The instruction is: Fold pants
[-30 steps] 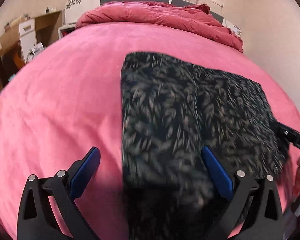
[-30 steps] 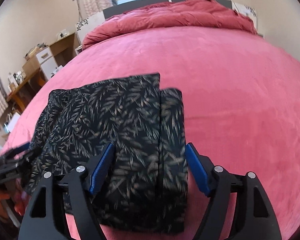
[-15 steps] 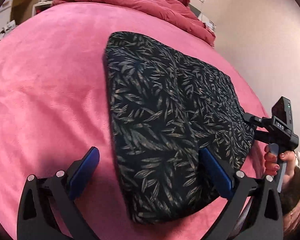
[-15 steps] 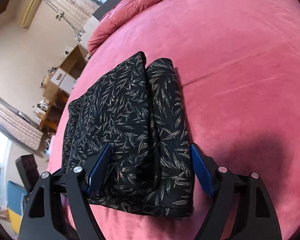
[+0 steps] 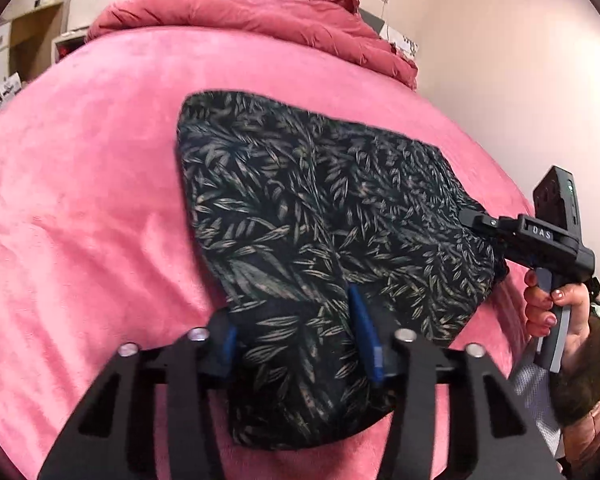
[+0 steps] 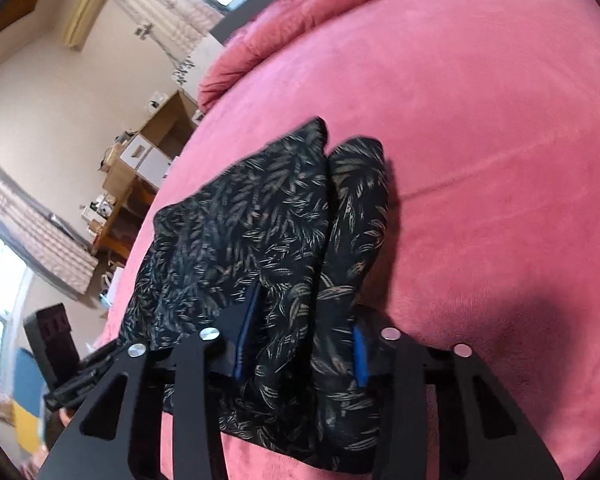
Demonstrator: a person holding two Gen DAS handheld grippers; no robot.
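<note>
The black leaf-print pants [image 5: 320, 216] lie folded in a thick stack on the pink bed. My left gripper [image 5: 296, 332] is closed on the near left end of the stack, blue pads pressing the fabric from both sides. My right gripper [image 6: 304, 340] is closed on the near right end of the pants [image 6: 260, 232]. In the left wrist view the right gripper [image 5: 480, 220] reaches in at the stack's right edge, held by a hand. In the right wrist view the left gripper's body [image 6: 60, 344] shows at the lower left.
The pink bedspread [image 5: 80, 200] spreads around the pants. A red duvet [image 5: 240, 16] is bunched at the head of the bed. A beige wall [image 5: 520, 80] runs along the right. Wooden desks and shelves [image 6: 140, 164] stand left of the bed.
Both grippers have moved in and closed from wide open onto the near edge of the folded pants. The near edge now bunches between the pads.
</note>
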